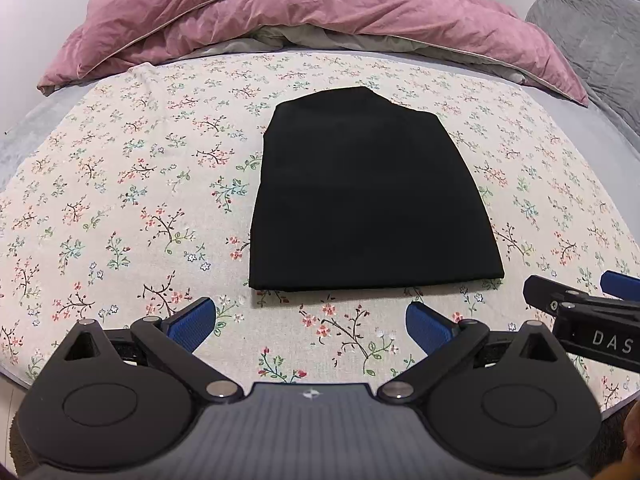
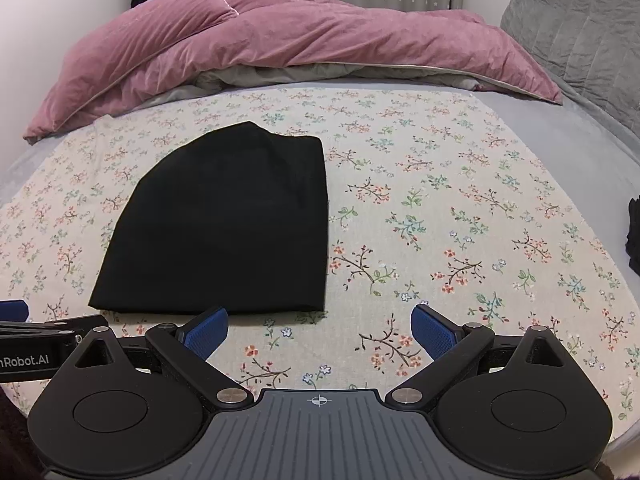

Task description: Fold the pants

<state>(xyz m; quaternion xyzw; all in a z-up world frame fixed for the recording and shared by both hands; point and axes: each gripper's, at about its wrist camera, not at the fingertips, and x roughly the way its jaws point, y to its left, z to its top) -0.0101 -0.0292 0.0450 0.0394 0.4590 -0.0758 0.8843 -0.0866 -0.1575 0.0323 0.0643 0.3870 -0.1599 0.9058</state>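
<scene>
Lying flat on the floral sheet (image 1: 132, 184) in a compact folded stack, the black pants (image 1: 372, 196) sit in the middle of the bed, their near edge straight and their far end narrowing to a rounded corner. The left gripper (image 1: 311, 326) hovers just short of that near edge with its blue pads (image 1: 191, 326) spread wide and nothing between them. In the right wrist view the pants (image 2: 228, 224) lie ahead and to the left, and the right gripper (image 2: 319, 332) hangs over bare sheet (image 2: 460, 208) beside the stack's near right corner, its pads (image 2: 434, 332) likewise splayed apart and empty. Neither tool touches the cloth. Each gripper's black body pokes into the edge of the other's view, so the two are side by side. Behind the pants a crumpled pink duvet (image 1: 280, 12) is heaped across the far side of the bed, with a grey quilted pillow (image 2: 580, 28) at the far right.
</scene>
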